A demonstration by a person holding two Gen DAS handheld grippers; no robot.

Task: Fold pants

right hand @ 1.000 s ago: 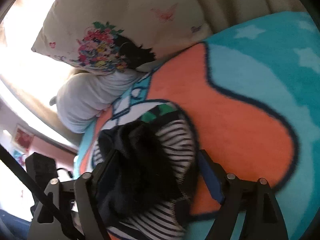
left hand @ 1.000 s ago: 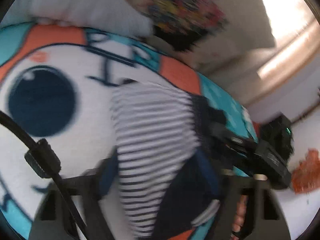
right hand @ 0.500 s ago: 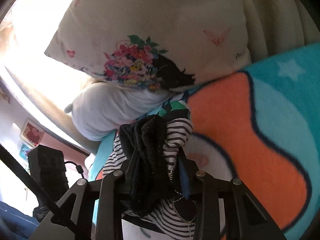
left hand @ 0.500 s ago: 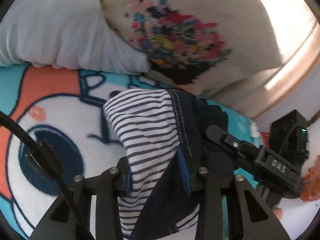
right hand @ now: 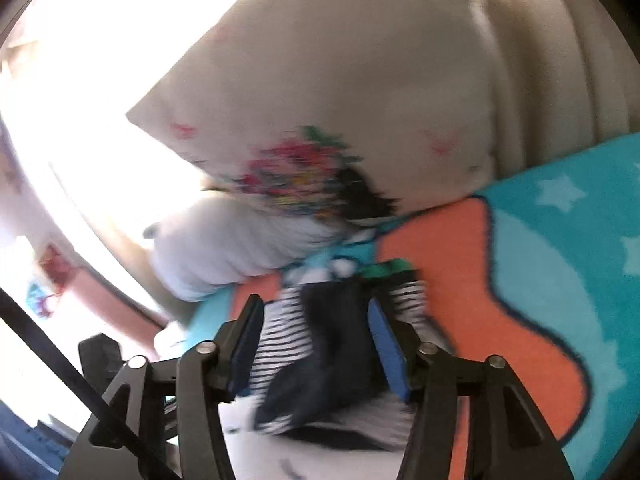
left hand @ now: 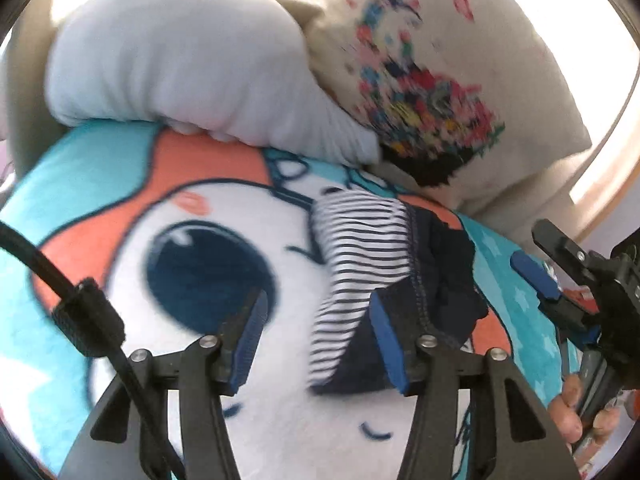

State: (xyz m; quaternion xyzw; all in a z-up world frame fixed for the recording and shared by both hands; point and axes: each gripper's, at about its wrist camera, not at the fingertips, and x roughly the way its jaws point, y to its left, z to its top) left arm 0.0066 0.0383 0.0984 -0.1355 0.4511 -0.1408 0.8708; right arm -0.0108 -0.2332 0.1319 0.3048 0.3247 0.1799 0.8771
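Observation:
The folded pants (left hand: 372, 264), striped white and navy, lie in a small bundle on the cartoon blanket (left hand: 120, 216) just below the pillows. My left gripper (left hand: 316, 332) hovers over their near end with its jaws opening; the right pad overlaps the navy edge, the left pad stands clear over bare blanket. In the right wrist view the pants (right hand: 328, 340) sit between the fingers of my right gripper (right hand: 316, 340), whose jaws are also opening, with the pads off the cloth. The right gripper (left hand: 534, 248) also shows at the right edge of the left wrist view, beside the bundle.
A pale grey pillow (left hand: 180, 72) and a cream floral pillow (left hand: 440, 80) lean behind the pants. The person's hand (left hand: 576, 420) holds the right gripper's handle. A black box (right hand: 100, 352) sits off the bed's edge. Bright window light fills the back.
Half a second ago both grippers were shut on the bundle. Both have now spread their jaws and drawn back and up, leaving the pants lying on the blanket.

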